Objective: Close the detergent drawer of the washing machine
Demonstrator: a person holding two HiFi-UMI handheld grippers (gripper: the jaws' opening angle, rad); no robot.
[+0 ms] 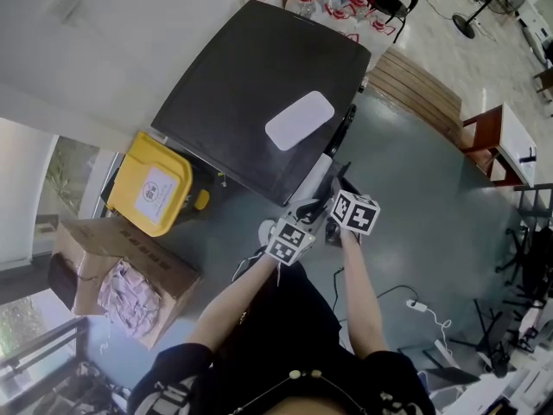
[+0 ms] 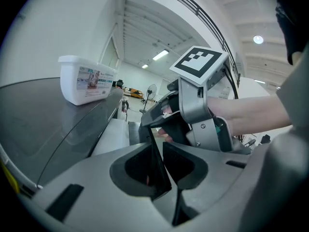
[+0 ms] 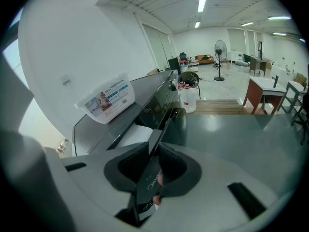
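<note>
The washing machine (image 1: 226,85) has a dark top. Its detergent drawer (image 1: 320,170) stands pulled out at the front, white inside (image 3: 131,137), with a thin dark front panel (image 3: 148,180). My right gripper (image 3: 153,173) is shut on that panel from one side. My left gripper (image 2: 159,164) is clamped on the same panel (image 2: 155,170) just beside it. In the head view the left gripper (image 1: 308,209) and the right gripper (image 1: 335,186) sit side by side at the drawer. From the left gripper view, the right gripper (image 2: 161,122) shows just ahead.
A white lidded tub (image 1: 299,120) lies on the machine's top. A yellow bin (image 1: 154,184) and an open cardboard box (image 1: 121,275) stand to the left. A wooden platform (image 1: 419,89), a small table (image 1: 510,141) and a floor cable (image 1: 422,306) are on the right.
</note>
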